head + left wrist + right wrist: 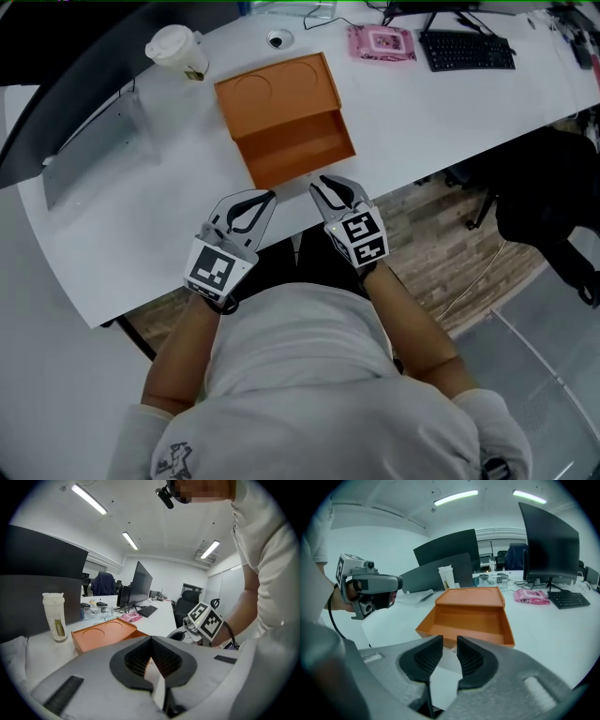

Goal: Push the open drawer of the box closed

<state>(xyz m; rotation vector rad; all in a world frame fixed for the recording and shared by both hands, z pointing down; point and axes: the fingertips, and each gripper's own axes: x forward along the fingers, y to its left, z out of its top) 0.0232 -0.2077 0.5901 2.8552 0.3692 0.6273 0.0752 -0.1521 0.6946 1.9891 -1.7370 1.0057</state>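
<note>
An orange box (279, 87) rests on the white table (422, 112) with its drawer (298, 150) pulled out toward me and empty. Both grippers hover at the table's near edge, just in front of the drawer. My left gripper (268, 197) is to the left of the drawer front, its tips touching, with nothing held. My right gripper (322, 183) is at the drawer's near right corner, apart from it. In the right gripper view the drawer (466, 620) lies just beyond the right gripper (450, 641), whose pads stand a little apart with nothing between them.
A lidded paper cup (178, 49) stands at the back left of the box. A pink packet (382, 42) and a keyboard (467, 49) lie at the back right. A monitor (548, 541) stands beyond the box. A black chair (553, 197) is off the table's right side.
</note>
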